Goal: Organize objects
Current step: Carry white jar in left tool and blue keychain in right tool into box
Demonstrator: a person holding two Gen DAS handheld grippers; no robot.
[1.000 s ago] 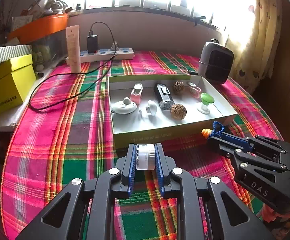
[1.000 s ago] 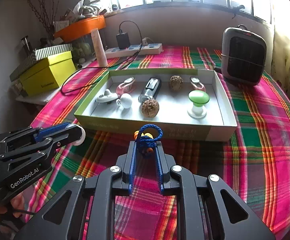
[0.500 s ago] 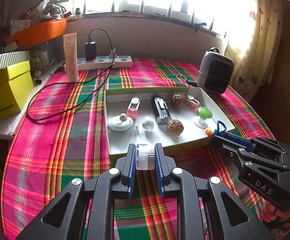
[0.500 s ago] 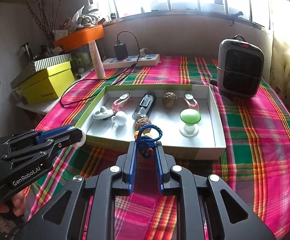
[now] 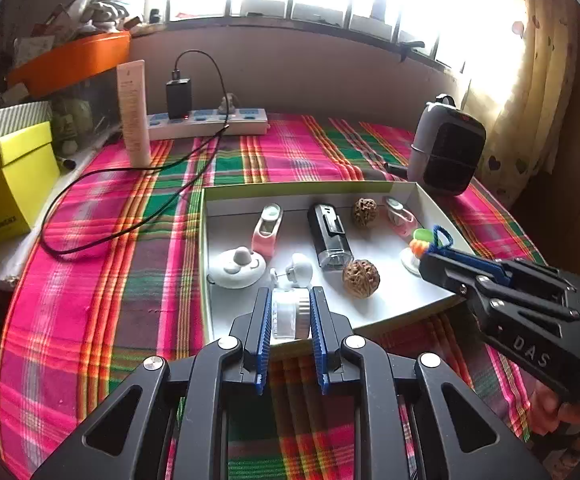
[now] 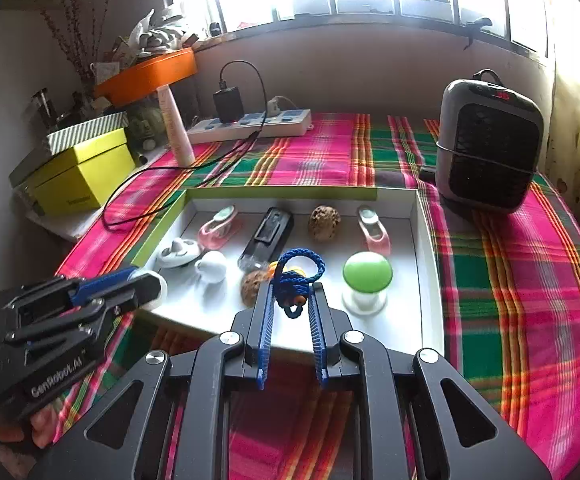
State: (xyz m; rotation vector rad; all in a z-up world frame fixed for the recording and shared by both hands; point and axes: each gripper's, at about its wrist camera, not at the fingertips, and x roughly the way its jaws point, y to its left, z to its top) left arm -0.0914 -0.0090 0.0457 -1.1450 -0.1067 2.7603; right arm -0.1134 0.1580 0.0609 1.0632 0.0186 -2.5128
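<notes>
Both hands have advanced over the open box (image 5: 421, 196), left gripper (image 5: 290, 312) pinching a small jar (image 5: 288, 316), right gripper (image 6: 290, 300) pinching a blue corded trinket (image 6: 295, 276), likely for placing inside.

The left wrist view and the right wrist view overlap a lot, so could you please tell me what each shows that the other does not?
Only the left wrist view shows the small clear jar end-on, clamped in the left gripper, and the curtain. Only the right wrist view shows the blue cord loop close up, clamped in the right gripper, and the dried twigs. Both show the white tray, walnuts, green-capped piece, heater, power strip and yellow box.
</notes>
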